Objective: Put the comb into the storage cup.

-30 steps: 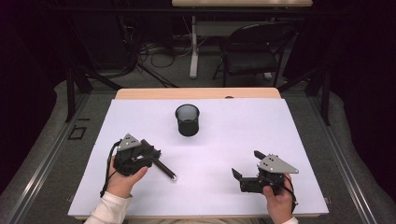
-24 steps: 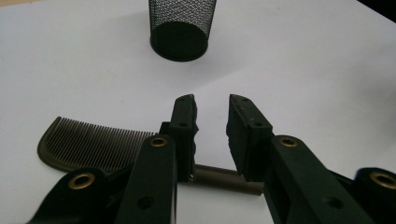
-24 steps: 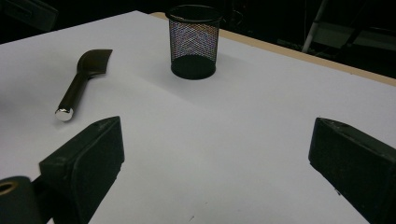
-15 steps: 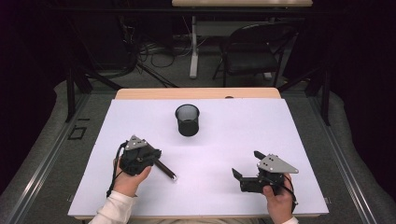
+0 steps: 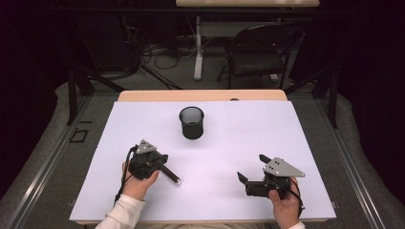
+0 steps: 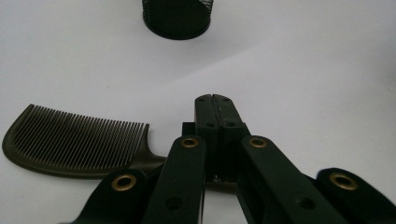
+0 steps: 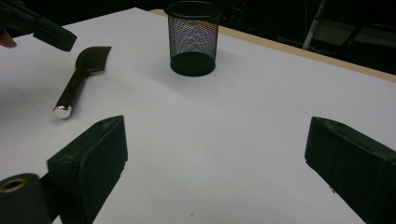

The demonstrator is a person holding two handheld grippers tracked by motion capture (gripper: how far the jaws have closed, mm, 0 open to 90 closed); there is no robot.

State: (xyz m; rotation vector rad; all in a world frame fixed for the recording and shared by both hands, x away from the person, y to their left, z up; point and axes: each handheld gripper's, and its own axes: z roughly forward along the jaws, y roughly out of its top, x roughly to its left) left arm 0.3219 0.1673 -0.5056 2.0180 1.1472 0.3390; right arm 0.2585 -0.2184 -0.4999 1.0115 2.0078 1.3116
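A dark comb [image 6: 79, 142] lies flat on the white table cover, teeth to the left in the left gripper view. Its handle [image 5: 171, 175] runs crosswise beneath my left gripper [image 6: 213, 99] and ends in a shiny cap. The jaws have just been closing and now meet at the tips, with nothing between them. In the high view the left gripper [image 5: 161, 158] sits low over the comb. My right gripper [image 5: 251, 167] rests near the front right, its jaws wide apart around bare table [image 7: 217, 135]. From there the comb [image 7: 81, 77] lies far left.
A black mesh cup [image 5: 191, 122] stands upright at the middle back of the table [image 5: 286, 133], also ahead in the left gripper view [image 6: 176, 18] and the right gripper view [image 7: 193, 37]. Beyond the table's far edge stands a chair [image 5: 260, 52].
The left gripper has sunk a little and shifted slightly right over the comb's handle, and its jaws have come together. The right gripper has stayed put.
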